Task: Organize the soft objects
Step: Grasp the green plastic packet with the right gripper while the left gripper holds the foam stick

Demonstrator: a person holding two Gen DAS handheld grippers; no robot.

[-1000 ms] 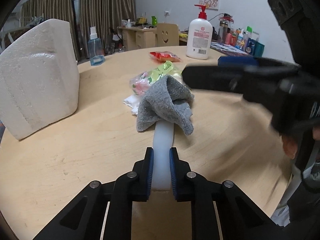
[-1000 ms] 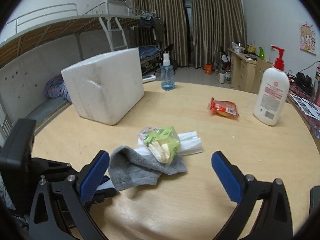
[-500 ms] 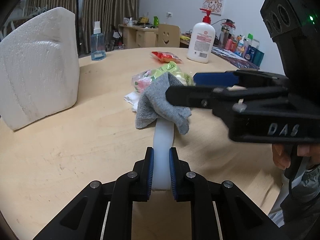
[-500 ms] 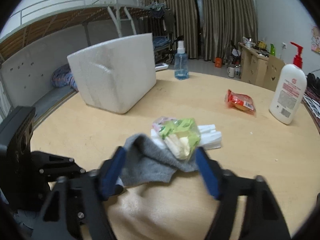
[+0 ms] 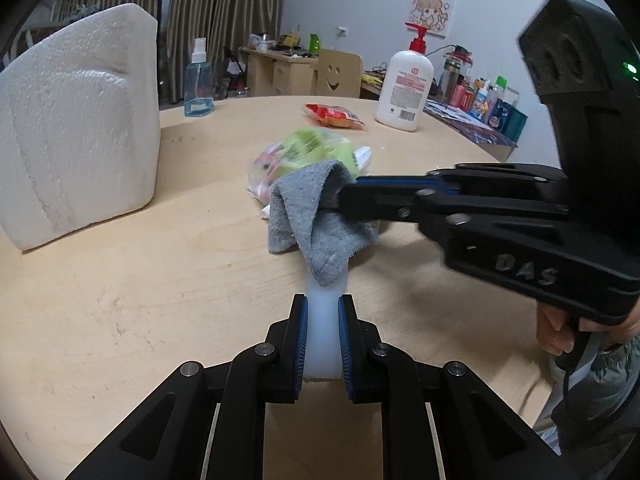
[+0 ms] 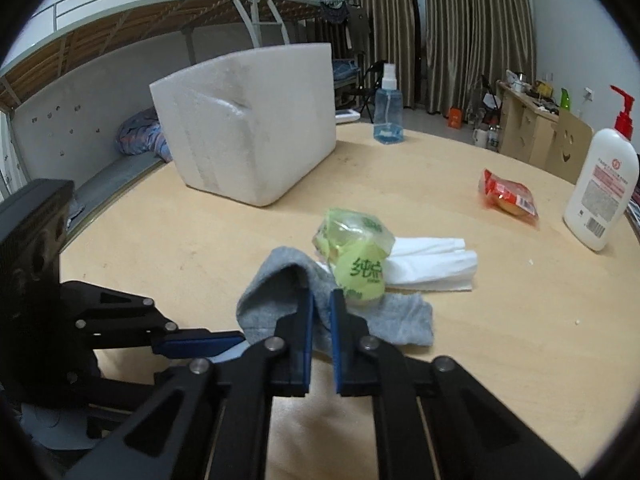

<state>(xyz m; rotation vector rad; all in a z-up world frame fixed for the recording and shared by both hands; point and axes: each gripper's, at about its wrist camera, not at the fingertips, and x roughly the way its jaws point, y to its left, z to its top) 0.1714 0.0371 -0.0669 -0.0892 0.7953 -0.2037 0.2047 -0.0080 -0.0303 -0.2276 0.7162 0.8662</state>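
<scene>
The round wooden counter [image 6: 500, 360] carries everything you have to work with, and the biggest thing on it is the white foam box [image 6: 256, 128], standing well apart at the far left of your right claw's view. The lotion pump bottle [image 6: 600, 192] and the red snack packet [image 6: 508, 196] sit far off to the right, out of the way.

Nearer in, the folded white tissues [image 6: 428, 264] lie under the green plastic packet [image 6: 356, 256], which touches the far edge of the grey sock [image 6: 400, 316].

The sock is what matters. It drapes over the tip of a white sock form [image 5: 322, 336], whose long axis runs straight out from your left claw [image 5: 322, 344], clamped together on the form's near end. Your right claw [image 6: 321, 336] comes in from the side, across that axis, pinched together on a raised fold of the sock.

So the sock lies ahead of the left claw and between the right claw's fingers. Any pull will probably need to run along the form, away from the left claw.
</scene>
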